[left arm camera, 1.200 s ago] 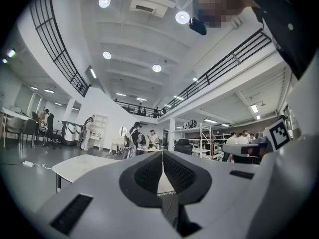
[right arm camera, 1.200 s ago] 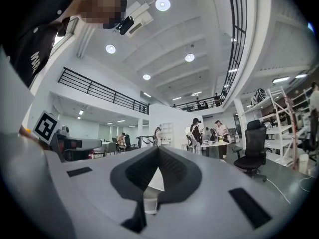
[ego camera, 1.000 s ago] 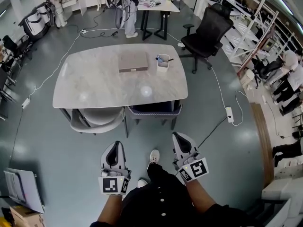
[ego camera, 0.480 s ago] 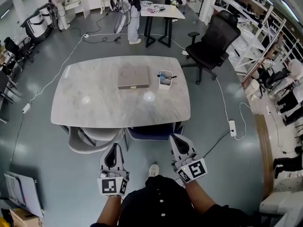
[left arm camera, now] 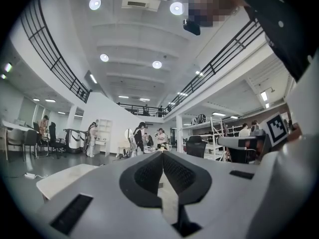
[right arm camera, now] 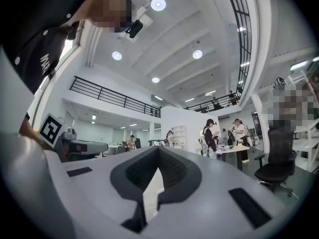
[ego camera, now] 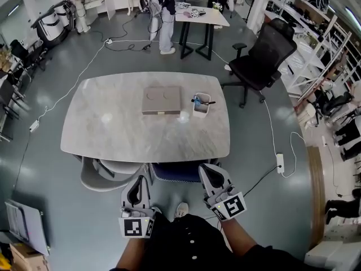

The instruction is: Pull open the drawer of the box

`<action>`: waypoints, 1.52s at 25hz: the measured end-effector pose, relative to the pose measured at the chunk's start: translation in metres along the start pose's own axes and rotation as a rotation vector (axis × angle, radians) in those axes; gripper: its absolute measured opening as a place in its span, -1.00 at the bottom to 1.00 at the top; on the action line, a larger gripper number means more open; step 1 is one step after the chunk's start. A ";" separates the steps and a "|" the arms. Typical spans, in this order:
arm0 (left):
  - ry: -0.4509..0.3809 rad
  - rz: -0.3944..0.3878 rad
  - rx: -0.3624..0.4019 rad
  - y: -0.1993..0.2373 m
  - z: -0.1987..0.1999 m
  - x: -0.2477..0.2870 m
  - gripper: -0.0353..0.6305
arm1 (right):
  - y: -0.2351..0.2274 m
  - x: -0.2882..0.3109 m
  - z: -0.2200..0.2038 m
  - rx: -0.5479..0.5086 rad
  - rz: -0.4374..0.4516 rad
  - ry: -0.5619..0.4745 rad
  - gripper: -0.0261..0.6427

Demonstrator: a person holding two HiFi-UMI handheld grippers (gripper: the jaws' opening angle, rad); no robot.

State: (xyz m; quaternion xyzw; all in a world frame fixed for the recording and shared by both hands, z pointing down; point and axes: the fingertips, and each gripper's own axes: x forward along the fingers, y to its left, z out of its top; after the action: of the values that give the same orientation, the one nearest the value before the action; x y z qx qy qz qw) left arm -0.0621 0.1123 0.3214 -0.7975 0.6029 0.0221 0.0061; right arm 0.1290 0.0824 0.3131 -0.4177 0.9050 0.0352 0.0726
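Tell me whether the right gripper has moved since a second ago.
Yes. The right gripper has come nearer the table: in the head view the gap to the table's near edge has shrunk.

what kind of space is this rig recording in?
Probably an open-plan lab or office hall: a black office chair, metal shelving, a power strip lying on the floor, and a railed mezzanine overhead.

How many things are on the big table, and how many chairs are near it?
Box: 1
White cup of pens: 1
Chairs: 3, namely a grey chair, a dark blue chair and a black office chair
Total: 5
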 end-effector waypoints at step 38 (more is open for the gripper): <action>0.177 -0.167 -0.284 0.117 -0.101 0.192 -0.84 | -0.106 0.269 -0.263 0.893 -0.136 0.228 -0.93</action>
State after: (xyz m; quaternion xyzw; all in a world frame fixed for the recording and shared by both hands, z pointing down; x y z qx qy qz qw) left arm -0.1195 -0.1080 0.4158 -0.8364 0.5236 0.0360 -0.1580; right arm 0.0104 -0.2214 0.5288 -0.4051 0.8043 -0.4090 0.1474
